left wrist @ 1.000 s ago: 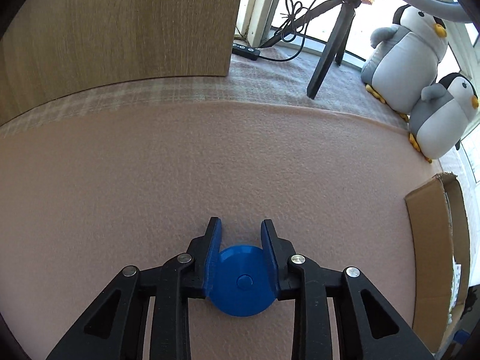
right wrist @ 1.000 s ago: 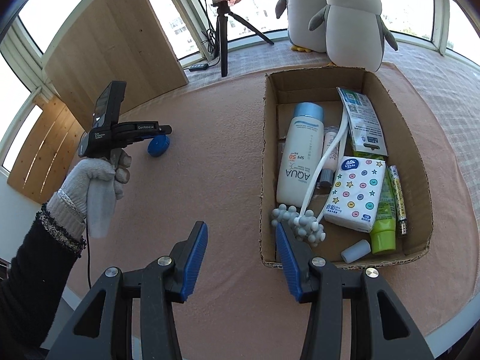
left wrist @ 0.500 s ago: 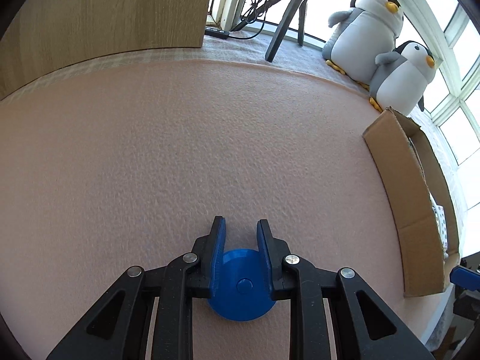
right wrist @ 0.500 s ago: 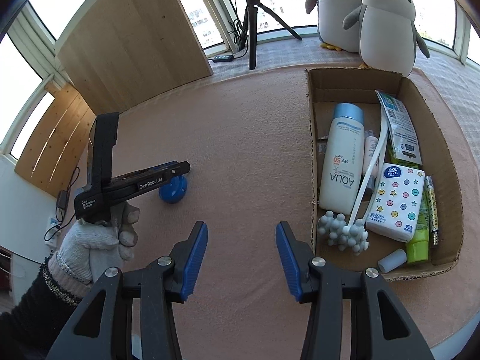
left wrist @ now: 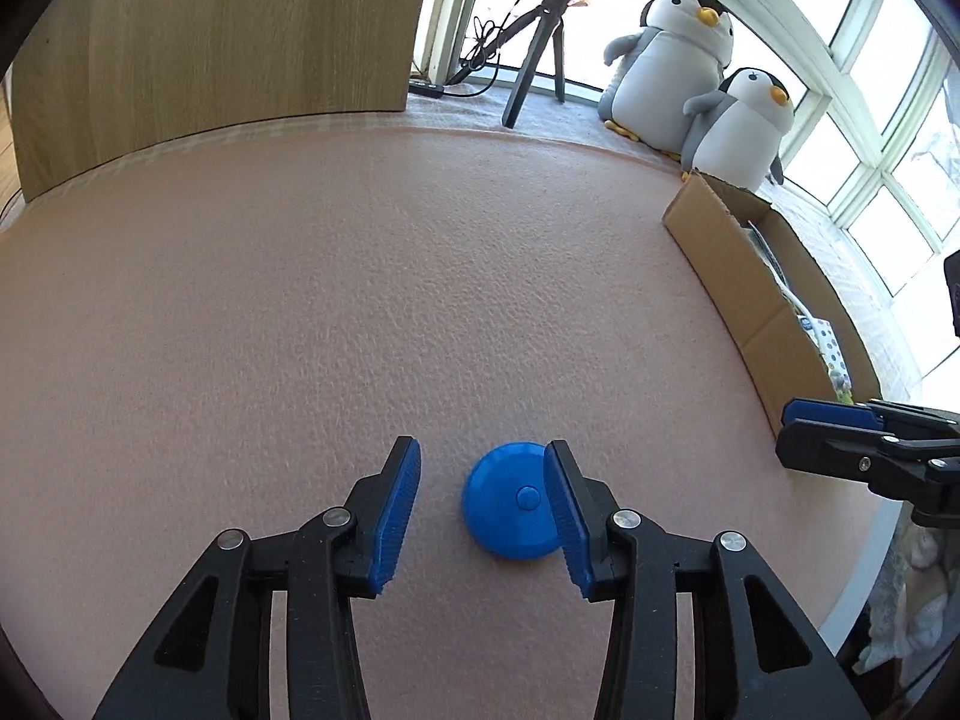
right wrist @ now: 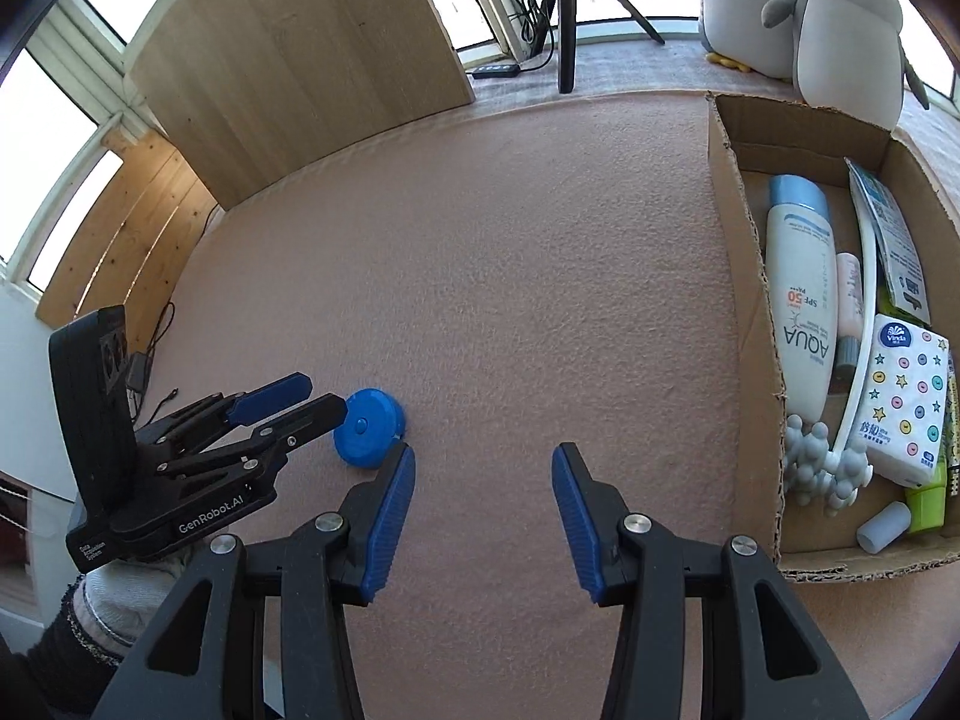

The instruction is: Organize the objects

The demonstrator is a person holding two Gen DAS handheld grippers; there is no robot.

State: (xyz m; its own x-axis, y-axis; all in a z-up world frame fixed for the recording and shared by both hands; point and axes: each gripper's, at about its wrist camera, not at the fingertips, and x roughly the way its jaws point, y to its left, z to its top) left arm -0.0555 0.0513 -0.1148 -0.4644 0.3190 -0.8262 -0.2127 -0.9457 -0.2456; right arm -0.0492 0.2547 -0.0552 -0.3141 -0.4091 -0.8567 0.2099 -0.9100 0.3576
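Blue round disc [left wrist: 515, 507] lying flat on pink counter [left wrist: 360, 300], no long axis. Left gripper [left wrist: 480, 507] jaws spread, disc sitting off-centre, touching right jaw. Right gripper [right wrist: 483, 510] hovering released, farther away, nearer cardboard box [right wrist: 750, 324].

The round disc [left wrist: 510, 507] is solid blue, matching the ribbed blue pads on the black left gripper [left wrist: 483, 516] and black right gripper [right wrist: 483, 519], and it lies on a plain salmon-pink cloth [left wrist: 360, 300]. In the brown cardboard box [right wrist: 744, 300] are a white bottle [right wrist: 801, 300] with a pale-blue cap, a white tissue pack [right wrist: 906, 402] patterned with coloured stars and dots, and what seems a lime-green tube [right wrist: 927, 501]. The plush penguins [left wrist: 690, 72] are grey and white with orange beaks.
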